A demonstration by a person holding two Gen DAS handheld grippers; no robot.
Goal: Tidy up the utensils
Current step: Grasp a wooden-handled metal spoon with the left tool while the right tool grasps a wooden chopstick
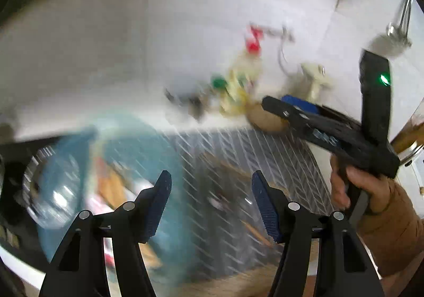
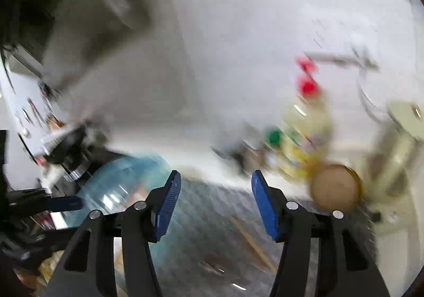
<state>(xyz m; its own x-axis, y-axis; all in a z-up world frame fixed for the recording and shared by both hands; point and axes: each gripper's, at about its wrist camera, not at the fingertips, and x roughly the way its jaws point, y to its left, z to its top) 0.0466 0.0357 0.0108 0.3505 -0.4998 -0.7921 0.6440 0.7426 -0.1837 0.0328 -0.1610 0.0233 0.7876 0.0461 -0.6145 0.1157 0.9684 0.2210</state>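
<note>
Over the counter, both views heavily motion-blurred. Far left: translucent blue container point(image 1: 111, 164), rounded, glossy, contents unreadable. Next to it a grey mat point(image 1: 238, 164) with white herringbone lines; utensils point(image 1: 254, 230), wooden-looking sticks, lie on it, smeared. Left gripper point(image 1: 212, 201) spread, nothing between the blue ribbed pads. White wall behind; bottles with red and green caps point(image 2: 307, 88) along the back edge. Right gripper point(image 2: 216, 204) also spread, empty, hovering above the mat with clear air under it. Round tan lid point(image 2: 335, 188) right of it. Person's hand point(image 1: 355, 185) grips the right gripper's handle at far right.
</note>
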